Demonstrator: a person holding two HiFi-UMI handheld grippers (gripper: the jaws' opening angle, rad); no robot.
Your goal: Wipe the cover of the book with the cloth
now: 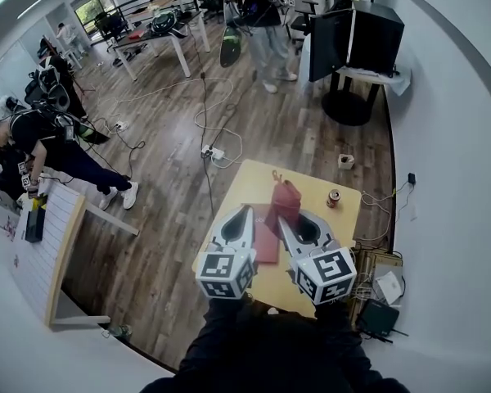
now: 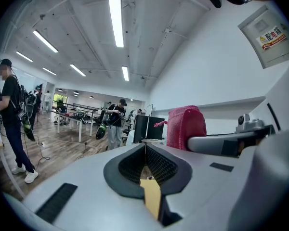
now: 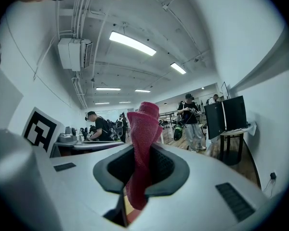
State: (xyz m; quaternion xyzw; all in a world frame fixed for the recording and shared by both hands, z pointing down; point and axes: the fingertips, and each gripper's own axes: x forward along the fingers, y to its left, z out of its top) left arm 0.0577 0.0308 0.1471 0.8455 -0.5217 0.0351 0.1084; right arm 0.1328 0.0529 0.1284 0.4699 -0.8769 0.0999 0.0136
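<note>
A small square yellow-topped table [image 1: 314,185] stands on a wooden plank floor [image 1: 164,178] near a white wall. A flat dark red rectangular book [image 1: 267,244] lies closed on the table, towards the near-left part of the top. The left gripper [image 1: 247,210], grey with a black-and-white marker cube at its rear, hovers over the book's left edge. Its own view shows its black ribbed pads [image 2: 135,163] pressed together with nothing between them. The right gripper [image 1: 284,219] is just beside it, over the book's right edge, and its jaws are clamped on a bunched pinkish-red knitted cloth [image 1: 286,197]. In the right gripper view the cloth runs through the jaws and stands up past the tips as a twisted roll. In the head view the cloth sits over the far right corner of the book, but whether it touches the cover cannot be told. A small red and silver drinks can [image 1: 334,197] stands upright near the table's right edge, well apart from the book. Beyond the table a black monitor [image 1: 356,41] rests on a dark round-footed stand, and several people stand by the long work tables farther off.
</note>
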